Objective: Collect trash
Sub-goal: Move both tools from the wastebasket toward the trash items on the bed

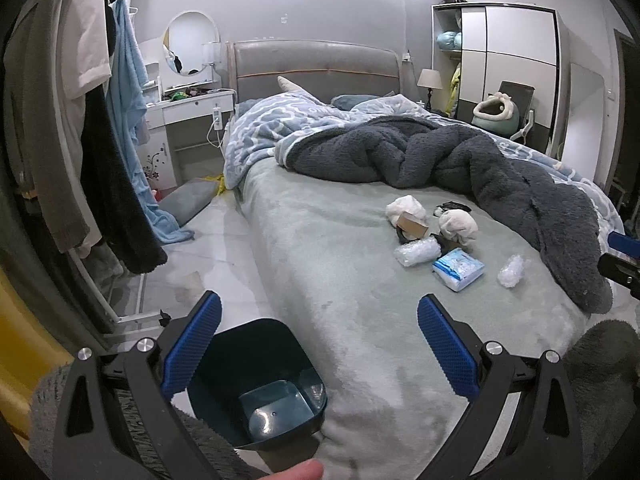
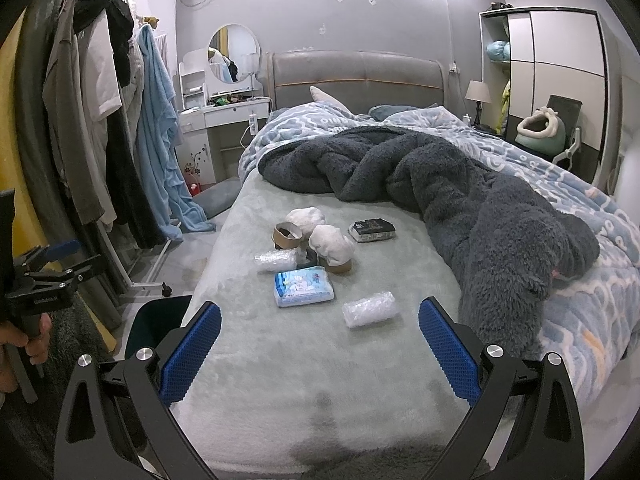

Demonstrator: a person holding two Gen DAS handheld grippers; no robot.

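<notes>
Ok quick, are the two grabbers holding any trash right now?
Left gripper: jaws wide open, holding nothing, above the trash bin.
Right gripper: jaws wide open, holding nothing, over the bed.

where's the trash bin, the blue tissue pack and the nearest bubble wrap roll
trash bin [image 1: 256,364], left wrist view, inner wall
blue tissue pack [image 2: 303,286], right wrist view, top face
nearest bubble wrap roll [image 2: 370,309], right wrist view, middle of roll

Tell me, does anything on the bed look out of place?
Yes. A cluster of litter lies on the bed sheet: two bubble-wrap pieces, crumpled white wads, tape rolls, a tissue pack. It belongs in the bin beside the bed. Both claws are open, holding nothing.
</notes>
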